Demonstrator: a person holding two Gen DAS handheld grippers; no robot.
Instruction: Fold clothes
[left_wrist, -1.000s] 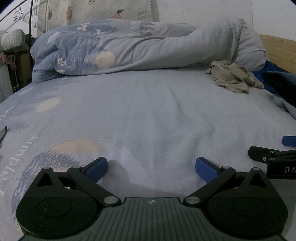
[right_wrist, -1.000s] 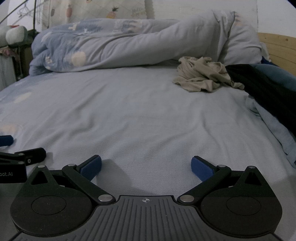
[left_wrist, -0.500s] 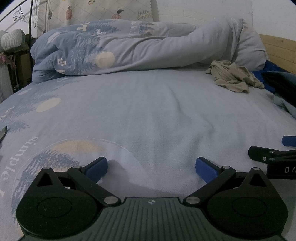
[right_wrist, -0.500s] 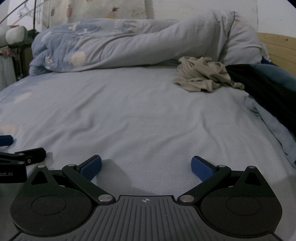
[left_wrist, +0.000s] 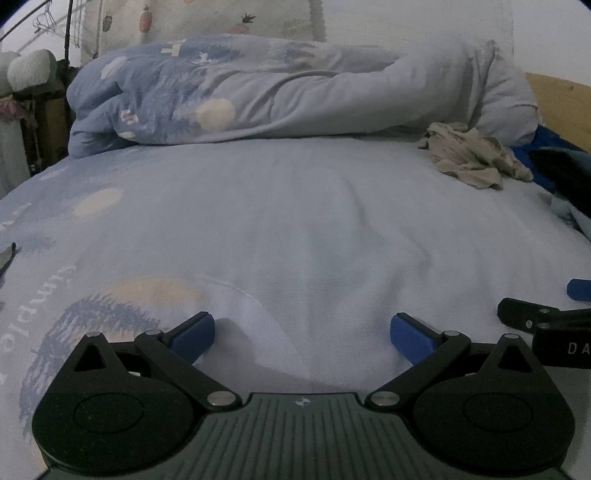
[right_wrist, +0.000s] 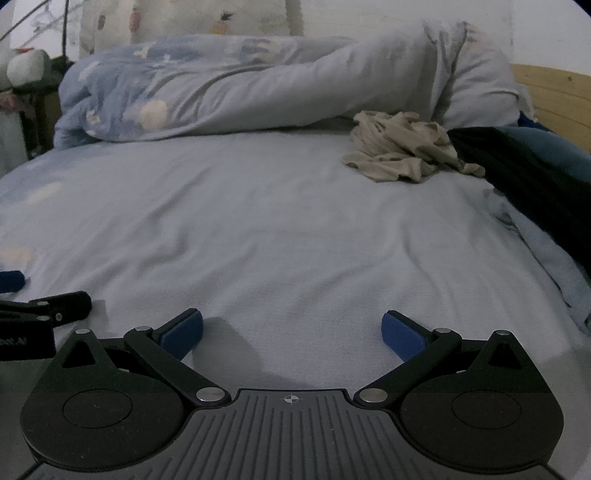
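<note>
Fingers (left_wrist: 192, 334) of both grippers wide apart, empty

On one bed (right_wrist: 258, 240) there are one rolled-up printed duvet (right_wrist: 240, 88), one crumpled beige garment (right_wrist: 399, 155), one dark garment (right_wrist: 524, 166) and one pale blue garment (right_wrist: 546, 258) at the right edge, plus two grippers, left gripper (left_wrist: 301, 336) and right gripper (right_wrist: 291, 332), each with two blue fingertips (right_wrist: 400, 334).

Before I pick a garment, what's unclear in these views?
- Beige garment: crumpled in both views, type unreadable.
- Dark clothes: cut by right edge, right wrist view; extent unknown.
- Sheet lettering: cut by left edge, left wrist view.
- Each claw hides the sheet beneath it.
</note>
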